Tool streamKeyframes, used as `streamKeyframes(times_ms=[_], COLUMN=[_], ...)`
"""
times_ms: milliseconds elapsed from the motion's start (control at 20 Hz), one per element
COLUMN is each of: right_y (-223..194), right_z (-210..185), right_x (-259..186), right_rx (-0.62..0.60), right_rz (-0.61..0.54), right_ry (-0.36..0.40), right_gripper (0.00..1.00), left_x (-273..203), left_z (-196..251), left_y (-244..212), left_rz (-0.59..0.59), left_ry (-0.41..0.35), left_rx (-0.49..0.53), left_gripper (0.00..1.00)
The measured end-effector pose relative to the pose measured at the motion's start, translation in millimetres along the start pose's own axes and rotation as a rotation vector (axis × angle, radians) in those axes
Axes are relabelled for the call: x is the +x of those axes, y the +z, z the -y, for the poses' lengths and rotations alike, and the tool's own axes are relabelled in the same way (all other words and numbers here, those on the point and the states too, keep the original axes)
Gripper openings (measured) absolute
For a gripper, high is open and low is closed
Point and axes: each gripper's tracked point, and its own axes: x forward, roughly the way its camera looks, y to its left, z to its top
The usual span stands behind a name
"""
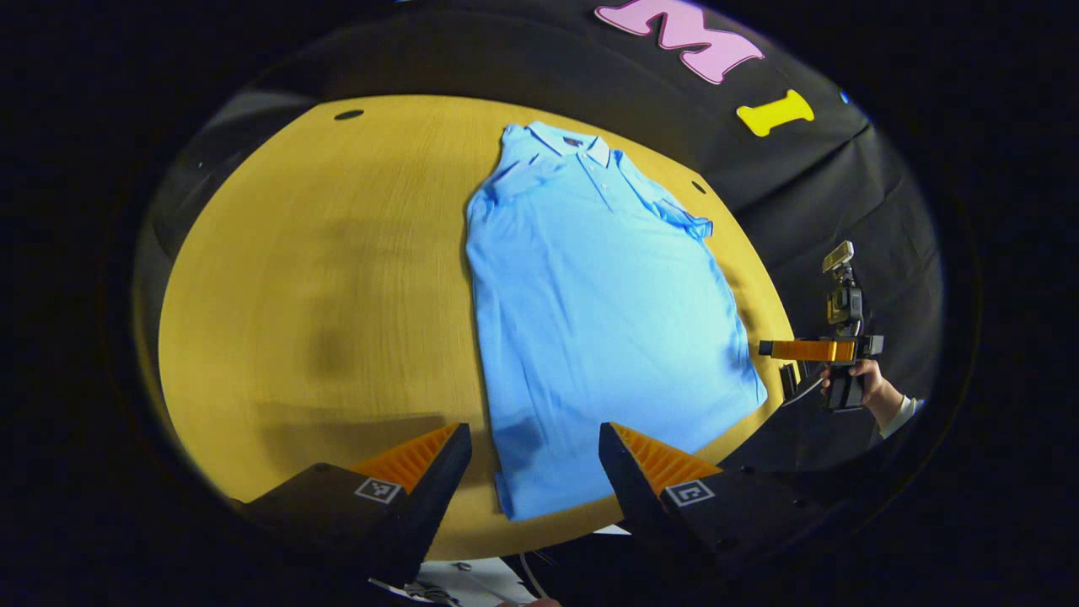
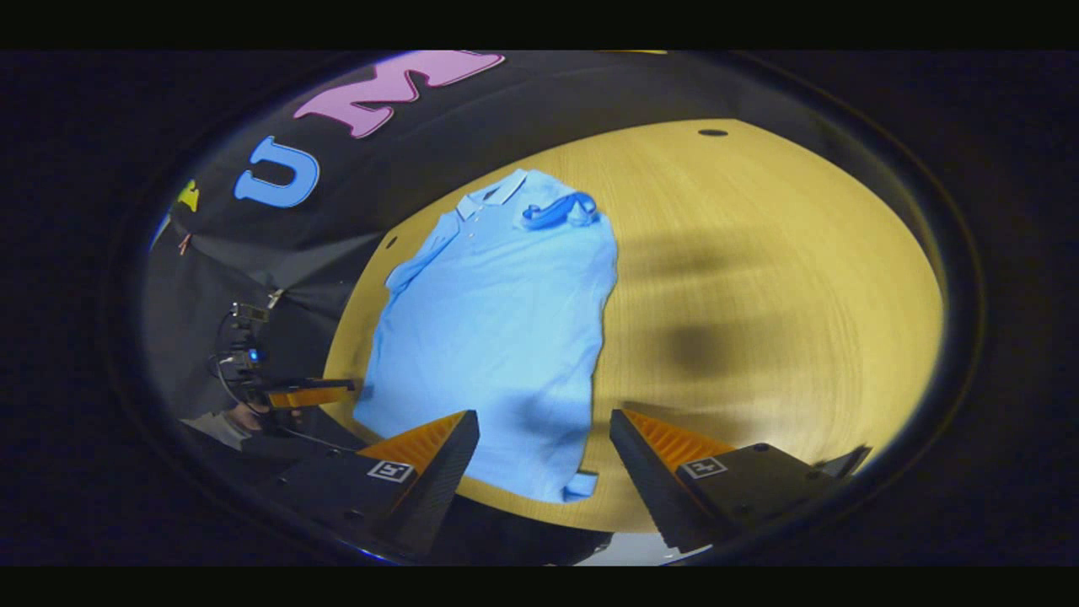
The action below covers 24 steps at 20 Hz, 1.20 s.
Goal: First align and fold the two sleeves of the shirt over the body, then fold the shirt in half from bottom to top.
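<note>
A light blue polo shirt lies flat on the round yellow table, collar at the far end, hem toward me. One sleeve is folded in over the chest, and the other sleeve lies bunched along the shirt's side. My left gripper hangs open just above one hem corner, holding nothing. In the right gripper view, my right gripper is open over the shirt near the opposite hem corner. Each gripper also appears farther off beside the table: the right gripper in a hand, the left gripper.
Small dark holes mark the tabletop near its far rim. The black cloth wall rises close behind the table. White sheets lie below the near edge. Bare wood spreads to one side of the shirt.
</note>
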Motion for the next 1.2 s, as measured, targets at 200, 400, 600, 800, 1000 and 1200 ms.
streamKeyframes(times_ms=[200, 400, 600, 800, 1000, 1200], right_y=[-29, -34, -49, -56, -51, -31], right_z=[-10, -11, -20, -16, -22, -56], right_x=[0, 1, 6, 23, 28, 19], right_rx=[0.037, 0.054, 0.057, 0.065, 0.191, 0.207], right_rz=[-0.061, -0.068, -0.11, -0.107, -0.1, -0.04], right_ry=[0.068, 0.08, 0.092, 0.051, 0.096, 0.244], right_gripper=[0.94, 0.94, 0.89, 0.5, 0.12, 0.05], left_x=[3, 2, 10, 25, 30, 20], left_z=[11, 23, 43, 45, 46, 54], left_y=[-11, -26, -32, -36, -22, -9], left_rz=[-0.019, -0.083, -0.096, -0.097, -0.06, -0.035], left_ry=[-0.062, -0.102, -0.136, -0.091, -0.054, -0.078], left_rx=[0.004, 0.05, 0.038, 0.129, 0.018, 0.044], left_gripper=[0.96, 0.96, 0.94, 0.74, 0.15, 0.06])
